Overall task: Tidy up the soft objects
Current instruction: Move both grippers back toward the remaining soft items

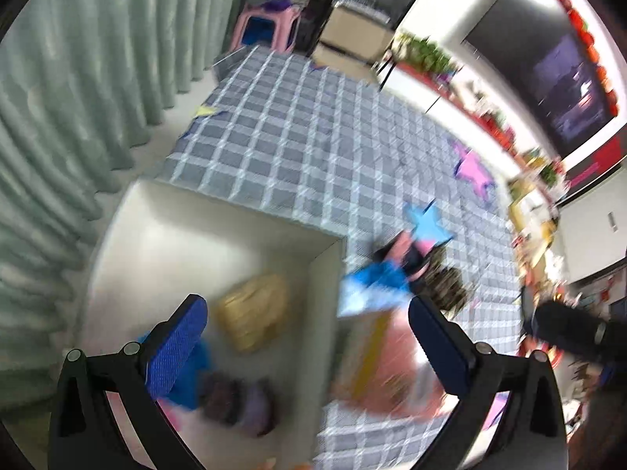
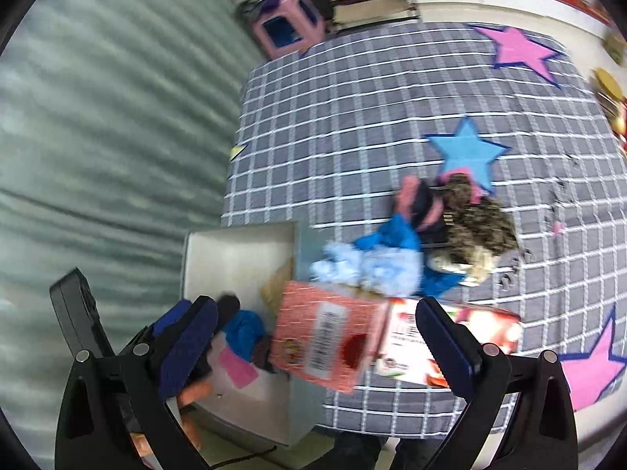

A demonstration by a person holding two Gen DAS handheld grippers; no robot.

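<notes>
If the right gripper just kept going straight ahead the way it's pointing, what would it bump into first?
Probably the pink carton, which lies between the open fingers of the right gripper, at the white bin's edge. Depth is hard to judge in this blurred view.

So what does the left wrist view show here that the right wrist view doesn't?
Left wrist only: a TV on the wall, a plant shelf, and a tan soft item in full inside the bin.
Right wrist only: the left gripper over the bin, a pink patch in it, and the carton's barcode.
Both: bin, open grippers, checked mat, blue star, pile of soft things, pink stool, curtain.
</notes>
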